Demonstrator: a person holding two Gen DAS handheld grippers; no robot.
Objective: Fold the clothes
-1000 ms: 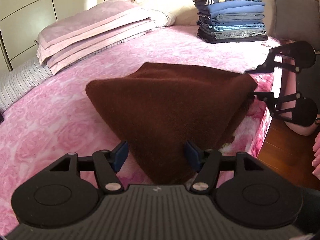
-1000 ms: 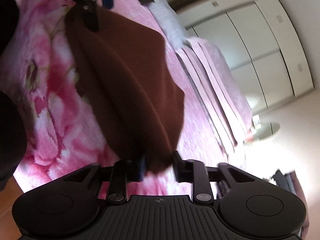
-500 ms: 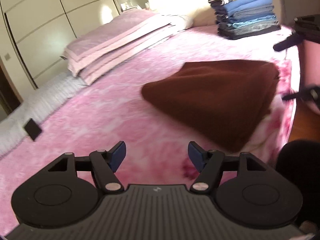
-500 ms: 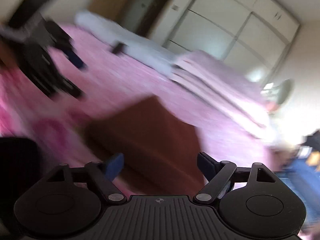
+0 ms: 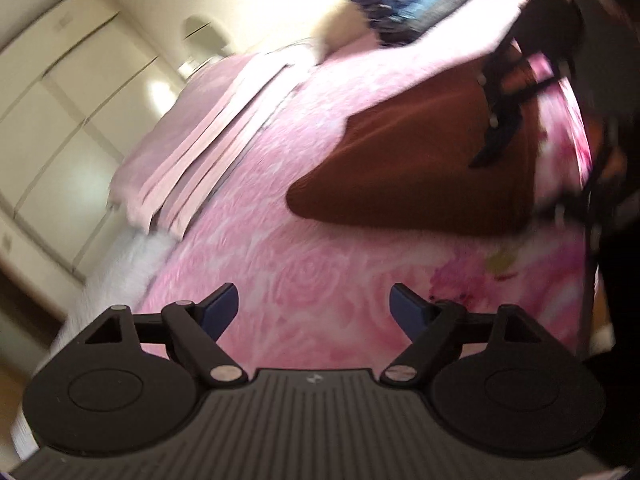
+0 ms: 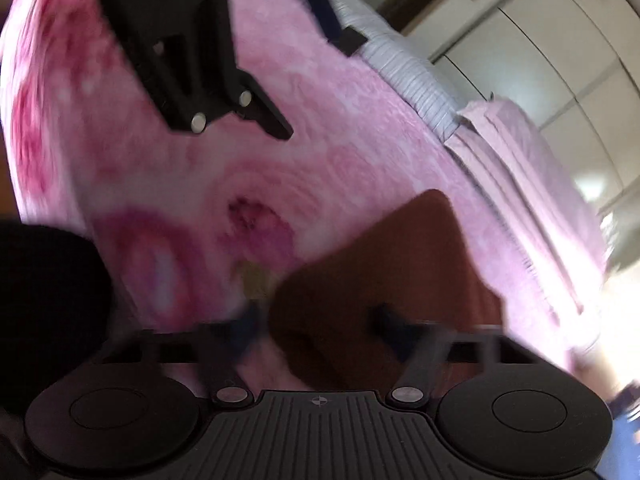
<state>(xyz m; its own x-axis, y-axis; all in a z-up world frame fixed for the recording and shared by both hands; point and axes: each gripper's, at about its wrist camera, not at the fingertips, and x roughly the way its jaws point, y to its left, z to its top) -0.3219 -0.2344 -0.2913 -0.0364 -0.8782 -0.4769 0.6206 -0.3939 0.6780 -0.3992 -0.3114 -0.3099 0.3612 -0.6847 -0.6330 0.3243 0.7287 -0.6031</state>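
The left gripper [image 5: 314, 308] is seen with its blue-tipped fingers [image 5: 218, 310] spread wide and nothing between them, held above the pink rose-patterned bedspread [image 5: 304, 272]; the folded brown garment [image 5: 420, 160] is laid flat on that bedspread near the bed's edge, well ahead of it. The right gripper [image 6: 316, 320] is placed at a corner of the brown garment, its fingers standing apart on either side of the cloth, though blur leaves it unclear whether the cloth is clamped; a stack of folded clothes [image 5: 416, 4] is seen further back, beside striped pink pillows [image 5: 208, 136].
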